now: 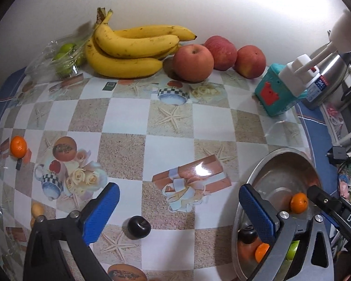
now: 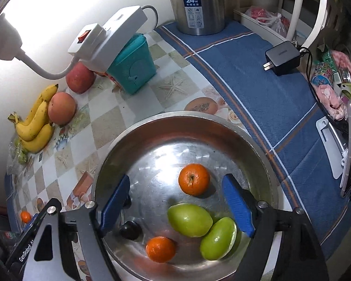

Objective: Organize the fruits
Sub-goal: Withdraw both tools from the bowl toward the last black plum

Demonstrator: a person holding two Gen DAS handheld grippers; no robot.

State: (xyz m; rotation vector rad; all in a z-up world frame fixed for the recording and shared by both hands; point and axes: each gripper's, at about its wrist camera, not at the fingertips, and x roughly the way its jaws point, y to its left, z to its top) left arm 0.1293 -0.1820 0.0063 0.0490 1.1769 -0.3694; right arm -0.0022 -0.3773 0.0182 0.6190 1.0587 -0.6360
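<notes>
A steel bowl holds two mandarins, two green fruits and a dark plum. My right gripper is open and empty, hovering over the bowl. My left gripper is open and empty above the table; a dark plum lies on the cloth between its fingers. The bowl shows at its right. A loose mandarin sits far left. Bananas, three apples and a bag of green fruits line the wall.
A teal box with a white power strip on it stands by the wall. A steel thermos and a black charger sit on the blue cloth. Clutter lies past the table's right edge.
</notes>
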